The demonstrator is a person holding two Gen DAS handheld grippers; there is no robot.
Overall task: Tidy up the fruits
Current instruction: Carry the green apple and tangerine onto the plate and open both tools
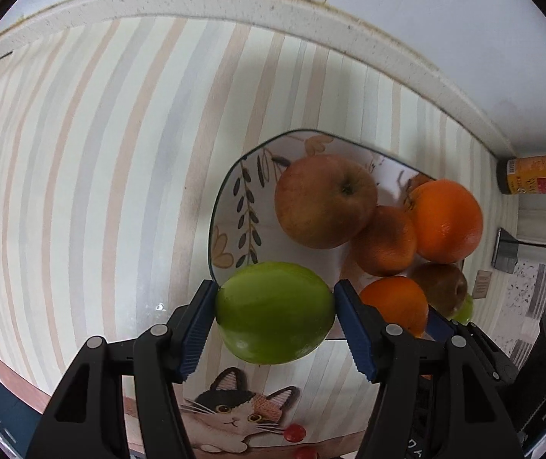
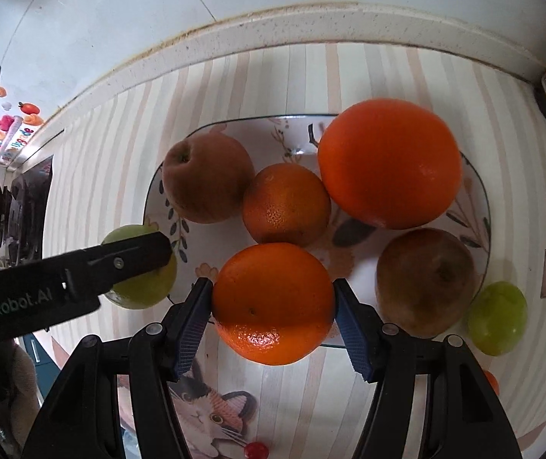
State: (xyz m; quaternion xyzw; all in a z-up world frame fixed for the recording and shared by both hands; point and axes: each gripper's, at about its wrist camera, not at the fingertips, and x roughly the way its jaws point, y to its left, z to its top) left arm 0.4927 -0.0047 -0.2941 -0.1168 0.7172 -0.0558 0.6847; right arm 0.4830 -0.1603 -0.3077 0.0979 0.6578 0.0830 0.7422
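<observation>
Green apple (image 1: 274, 311) front and centre in the left wrist view: smooth, glossy, evenly green, pinched at its widest between the blue ribbed pads (image 1: 196, 334) of the left hand-held gripper (image 1: 276, 315), jaws spread wide to take it. It sits just at the near-left rim of the plate (image 1: 230, 199), over the striped mat (image 1: 100, 172).

Over to the right hand-held gripper (image 2: 273, 306): it has an orange (image 2: 273, 304) clamped the same way, jaws wide, pads pressed to both sides. Bright skin, pitted, a shiny highlight low on its near face. This one is at the plate's near edge, partly over the rim.

On the plate itself, a reddish-brown apple (image 2: 207, 178) at the back left, stem dimple showing; a smaller, duller orange (image 2: 286, 204) in the middle touching it; a big vivid orange (image 2: 389, 162) at the back right. A brown, russet-skinned fruit (image 2: 426, 281) sits at the near right, and I can't tell its kind. The plate is crowded, with little bare surface between the fruits.

Just off the plate's right rim lies a second green apple (image 2: 496, 317), on the mat. From the right wrist view, the left gripper's black arm crosses in front of its green apple at the plate's left side.

Further out: a cat picture (image 1: 230, 413) printed on the mat's near edge, the speckled counter (image 1: 234, 0) rim behind, and a dark bottle with an orange label (image 1: 537, 174) near the wall at right.
</observation>
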